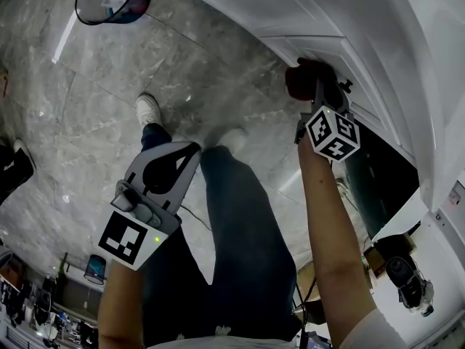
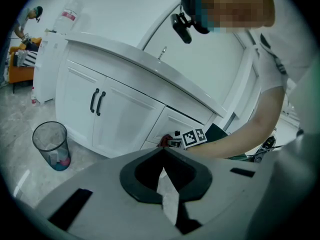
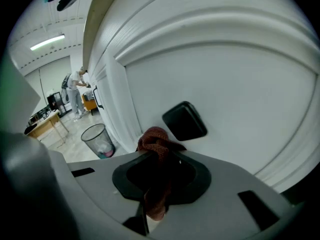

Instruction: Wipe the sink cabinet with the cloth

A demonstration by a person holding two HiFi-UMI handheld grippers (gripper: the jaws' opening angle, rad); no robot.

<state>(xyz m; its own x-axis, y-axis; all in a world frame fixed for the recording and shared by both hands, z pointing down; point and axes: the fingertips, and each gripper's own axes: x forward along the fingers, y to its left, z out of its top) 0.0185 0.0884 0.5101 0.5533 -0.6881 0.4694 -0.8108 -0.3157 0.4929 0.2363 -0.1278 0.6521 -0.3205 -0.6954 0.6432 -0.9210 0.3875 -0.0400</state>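
A dark red cloth (image 1: 301,78) is pressed against the white sink cabinet (image 1: 349,27), with my right gripper (image 1: 317,87) shut on it. In the right gripper view the bunched cloth (image 3: 156,142) sticks out past the gripper (image 3: 152,153) and touches a white drawer front (image 3: 235,84) just below and left of a black square handle (image 3: 184,120). My left gripper (image 1: 192,148) hangs away from the cabinet over the floor, shut with nothing in it. The left gripper view shows the left gripper (image 2: 163,150), the cabinet doors (image 2: 125,116), and the cloth (image 2: 165,141) at the cabinet front.
A mesh waste bin (image 1: 110,0) stands on the grey marble floor (image 1: 94,100) left of the cabinet, also the bin (image 2: 51,145). The person's legs and white shoes (image 1: 148,109) are below me. A dark open gap (image 1: 378,187) lies right of the cloth.
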